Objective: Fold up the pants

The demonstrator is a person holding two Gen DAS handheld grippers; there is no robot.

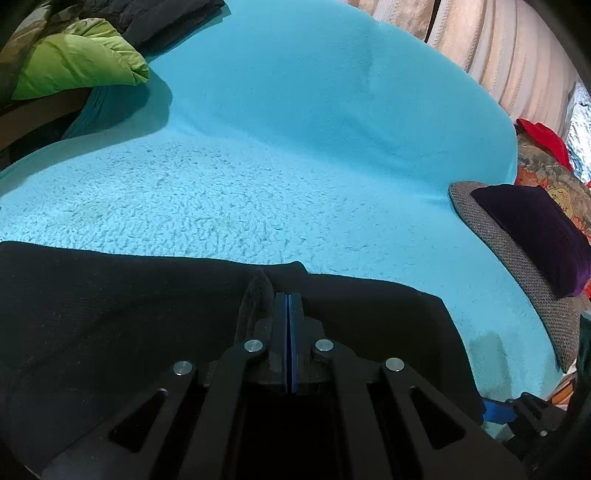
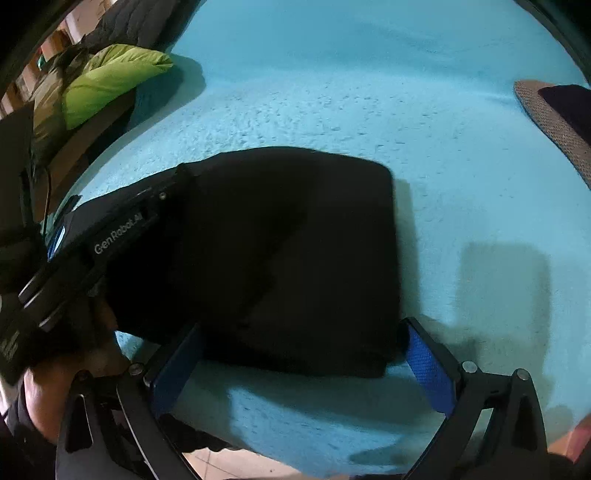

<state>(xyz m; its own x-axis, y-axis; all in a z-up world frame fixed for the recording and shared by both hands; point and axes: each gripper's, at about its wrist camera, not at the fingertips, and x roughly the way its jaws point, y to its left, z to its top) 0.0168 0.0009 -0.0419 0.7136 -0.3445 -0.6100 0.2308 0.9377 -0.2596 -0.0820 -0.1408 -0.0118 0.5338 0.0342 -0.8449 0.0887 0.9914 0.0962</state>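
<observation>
The black pants (image 2: 295,251) lie folded into a rough square on the turquoise fleece blanket (image 2: 369,110). In the left wrist view the pants (image 1: 110,314) fill the lower part of the frame. My left gripper (image 1: 289,297) is shut, its blue pads pressed together, with a ridge of black fabric bunched just left of the fingers; I cannot tell if cloth is pinched. It also shows in the right wrist view (image 2: 122,225) resting on the pants' left edge. My right gripper (image 2: 303,354) is open, its fingers straddling the pants' near edge just above the blanket.
A lime green puffy item (image 1: 77,62) and dark clothes (image 1: 155,18) lie at the far left. A grey cushion (image 1: 532,280) with a purple cushion (image 1: 535,232) on it sits at the right edge. Floor tile (image 2: 221,465) shows below the blanket's near edge.
</observation>
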